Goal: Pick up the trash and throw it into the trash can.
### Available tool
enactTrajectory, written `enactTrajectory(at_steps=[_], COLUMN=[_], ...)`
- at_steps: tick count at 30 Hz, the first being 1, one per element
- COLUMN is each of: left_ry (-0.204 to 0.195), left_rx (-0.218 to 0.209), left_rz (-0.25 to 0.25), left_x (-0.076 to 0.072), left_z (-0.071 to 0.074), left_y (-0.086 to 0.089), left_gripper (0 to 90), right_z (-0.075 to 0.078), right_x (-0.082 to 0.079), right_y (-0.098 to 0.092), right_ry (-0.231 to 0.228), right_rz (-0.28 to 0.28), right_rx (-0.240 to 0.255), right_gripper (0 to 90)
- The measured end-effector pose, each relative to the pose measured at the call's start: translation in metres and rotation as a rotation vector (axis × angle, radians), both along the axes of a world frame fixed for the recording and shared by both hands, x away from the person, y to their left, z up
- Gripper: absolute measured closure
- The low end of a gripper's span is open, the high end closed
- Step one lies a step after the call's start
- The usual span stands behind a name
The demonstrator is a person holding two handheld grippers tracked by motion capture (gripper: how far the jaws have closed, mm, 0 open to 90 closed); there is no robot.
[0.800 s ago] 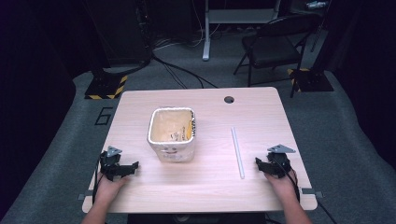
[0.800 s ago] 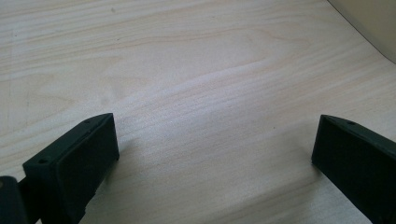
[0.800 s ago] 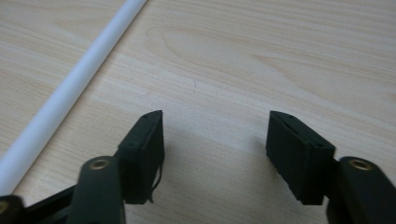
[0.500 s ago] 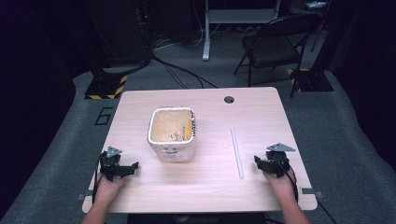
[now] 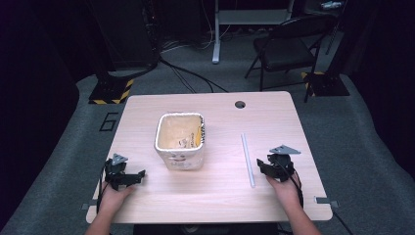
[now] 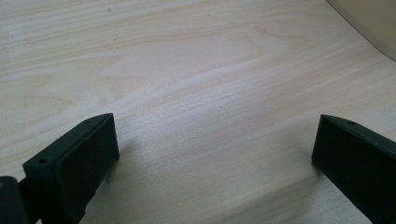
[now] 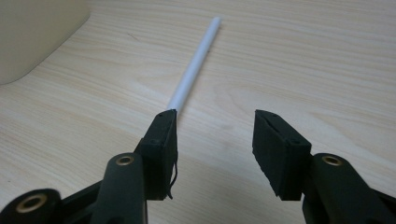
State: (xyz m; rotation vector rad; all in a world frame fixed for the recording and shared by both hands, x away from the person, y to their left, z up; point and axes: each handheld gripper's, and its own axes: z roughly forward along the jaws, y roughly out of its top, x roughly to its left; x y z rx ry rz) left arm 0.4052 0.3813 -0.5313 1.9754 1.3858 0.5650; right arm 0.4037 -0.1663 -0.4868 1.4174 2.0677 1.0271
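Nothing moved; straw [image 5: 247, 159] lengthwise front-to-back.

A pale wooden table [image 5: 215, 200] is seen, with a round hole [image 5: 240, 104] near its far edge. A cream tub [image 5: 179, 140] is set mid-table; a white rod [image 5: 247, 159] is laid right of it.

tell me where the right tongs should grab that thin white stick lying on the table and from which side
Grip the thin white stick near its near end, coming down from above with the open right tongs straddling it crosswise. It lies flat on the pale wooden table, clear of the cream plastic tub.
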Motion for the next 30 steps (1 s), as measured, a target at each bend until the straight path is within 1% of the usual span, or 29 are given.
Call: enactTrajectory(at_steps=[1, 2, 3, 4, 5, 8, 11, 12, 17, 18, 20, 22, 23, 25, 28, 30], left_ry=[0.000, -0.001, 0.000, 0.000, 0.001, 0.000, -0.001, 0.000, -0.001, 0.000, -0.001, 0.003, 0.002, -0.001, 0.003, -0.001], left_rx=[0.000, 0.001, 0.001, 0.001, 0.001, 0.001, 0.001, 0.000, 0.001, 0.000, 0.001, 0.003, 0.003, 0.001, 0.002, 0.001], left_rz=[0.000, -0.002, -0.003, -0.003, -0.003, -0.003, -0.003, -0.002, -0.003, -0.002, -0.003, -0.003, -0.004, -0.003, -0.003, -0.003], left_x=[0.000, 0.000, 0.000, 0.000, 0.000, 0.000, 0.000, 0.000, 0.000, 0.000, 0.000, 0.000, 0.000, 0.000, 0.000, 0.000], left_z=[0.000, 0.000, 0.000, 0.000, 0.000, 0.000, 0.000, 0.000, 0.000, 0.000, 0.000, 0.000, 0.000, 0.000, 0.000, 0.000], left_y=[0.000, 0.000, 0.000, 0.000, 0.000, 0.000, 0.000, 0.000, 0.000, 0.000, 0.000, 0.000, 0.000, 0.000, 0.000, 0.000], left_gripper=[0.3, 0.3, 0.3, 0.3, 0.3, 0.3, 0.3, 0.3, 0.3, 0.2, 0.3, 0.2, 0.2, 0.2, 0.3, 0.3], right_z=[0.000, -0.001, -0.002, -0.002, -0.004, -0.005, -0.006, -0.007, -0.011, -0.014, -0.015, -0.018, -0.018, -0.022, -0.024, -0.027], right_x=[0.000, 0.001, 0.001, 0.001, 0.002, 0.003, 0.003, 0.003, 0.001, 0.000, 0.000, 0.000, 0.000, -0.001, -0.001, -0.001], right_y=[0.000, 0.006, 0.009, 0.009, 0.014, 0.020, 0.022, 0.024, 0.026, 0.027, 0.028, 0.030, 0.030, 0.031, 0.032, 0.033], right_ry=[0.000, -0.004, -0.004, -0.004, 0.003, 0.010, 0.010, 0.016, 0.021, 0.029, 0.031, 0.047, 0.047, 0.055, 0.064, 0.075], right_rz=[0.000, 0.009, 0.016, 0.016, 0.020, 0.032, 0.030, 0.026, 0.034, 0.035, 0.045, 0.058, 0.058, 0.068, 0.073, 0.077], right_rx=[0.000, -0.017, -0.028, -0.028, -0.038, -0.046, -0.039, -0.029, -0.033, -0.026, -0.027, -0.031, -0.031, -0.044, -0.049, -0.058], right_gripper=[49.4, 50.4, 50.5, 50.5, 51.4, 51.4, 52.0, 52.5, 55.4, 56.6, 57.4, 60.7, 60.7, 64.4, 66.0, 67.7])
